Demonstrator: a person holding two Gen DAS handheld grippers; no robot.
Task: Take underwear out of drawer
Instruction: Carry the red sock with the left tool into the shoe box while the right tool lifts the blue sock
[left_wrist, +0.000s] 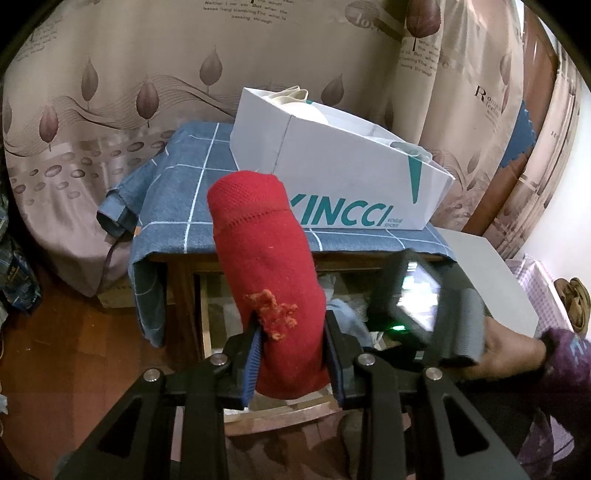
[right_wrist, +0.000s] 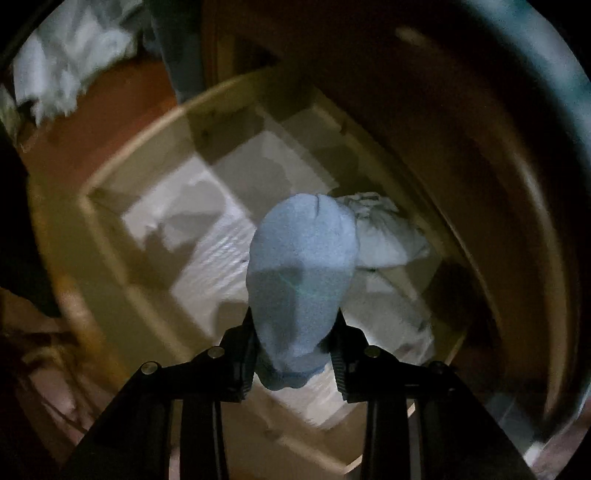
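Left claw (left_wrist: 291, 354): clamped on a rolled red garment (left_wrist: 264, 258), pads pressing both sides of the roll near its lower end.
Red garment: centre of the left wrist view, standing up and away from the claw, tilted slightly toward upper left; frayed orange tuft on its front just above the pads.
Right claw (right_wrist: 295, 354): closed on a rolled pale blue garment (right_wrist: 301, 266), roll pinched between the two pads at lower centre of the right wrist view.
Blue garment: lifted clear above the drawer (right_wrist: 122, 177), rounded end pointing toward frame centre.
Drawer: open, pale wooden walls, light liner on the bottom; fills the middle of the right wrist view, blurred.
White bundle (right_wrist: 384, 232): lying in the drawer, just right of the blue garment in the frame.
Table (left_wrist: 177, 206): upper centre of the left wrist view, draped in a blue checked cloth.
Shoebox (left_wrist: 343, 166): white with teal lettering, resting on the table, tilted, behind the red garment.
Hand (left_wrist: 517, 350): lower right of the left wrist view, gripping the other tool's handle.
Curtain (left_wrist: 129, 74): leaf-patterned, behind the table.
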